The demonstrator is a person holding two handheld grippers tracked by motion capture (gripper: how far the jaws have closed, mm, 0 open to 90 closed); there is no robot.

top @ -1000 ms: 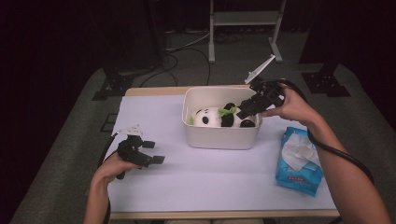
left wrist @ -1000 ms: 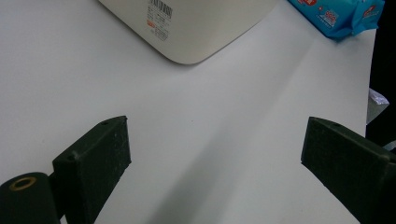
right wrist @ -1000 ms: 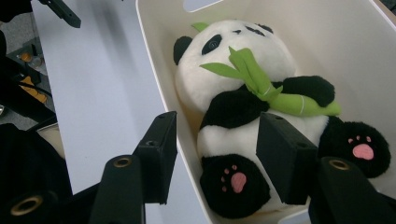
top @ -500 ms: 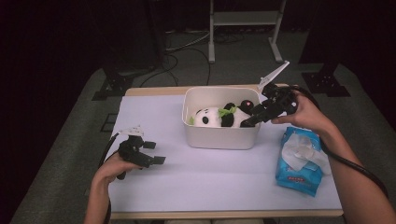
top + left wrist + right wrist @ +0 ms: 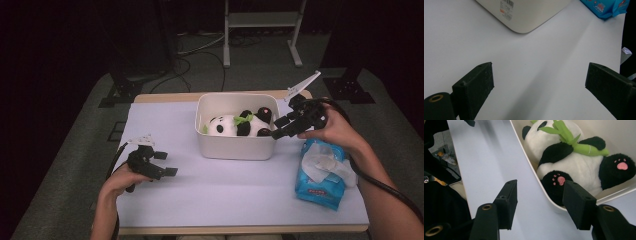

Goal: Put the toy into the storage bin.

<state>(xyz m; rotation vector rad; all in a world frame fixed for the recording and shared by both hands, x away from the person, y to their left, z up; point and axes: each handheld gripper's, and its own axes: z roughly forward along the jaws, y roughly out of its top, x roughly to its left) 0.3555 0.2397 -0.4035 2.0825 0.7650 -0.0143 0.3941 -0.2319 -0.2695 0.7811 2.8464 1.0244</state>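
- Two hand-held grippers are showing in the high view: the left hand-held gripper (image 5: 159, 164) is sitting low in the lower left of the frame, just above the tabletop (image 5: 225, 190), and the right hand-held gripper (image 5: 281, 127) is hovering at the right end of the white bin (image 5: 235, 146) near the centre.
- The plush panda (image 5: 239, 125) is lying inside the white bin, its long axis running left to right across the frame; its head is pointing toward the left end of the bin and its black feet toward the right end, nearest the right hand-held gripper.
- In the right gripper view, the panda (image 5: 571, 157) is lying on its back with a green bamboo sprig (image 5: 574, 140) across its chest, and its pink-padded paws are facing the camera.
- The right hand-held gripper (image 5: 539, 202) is standing open with nothing between its jaws, straddling the bin's rim (image 5: 541, 192); one jaw is outside the wall and the other is over the panda's lower foot.
- The left hand-held gripper (image 5: 539, 82) is gaping wide and gripping nothing, with bare tabletop between its jaws and a corner of the bin (image 5: 529, 15) ahead.
- A blue wipes pack (image 5: 322, 172) is lying on the right of the tabletop, below the person's right hand (image 5: 335, 131).
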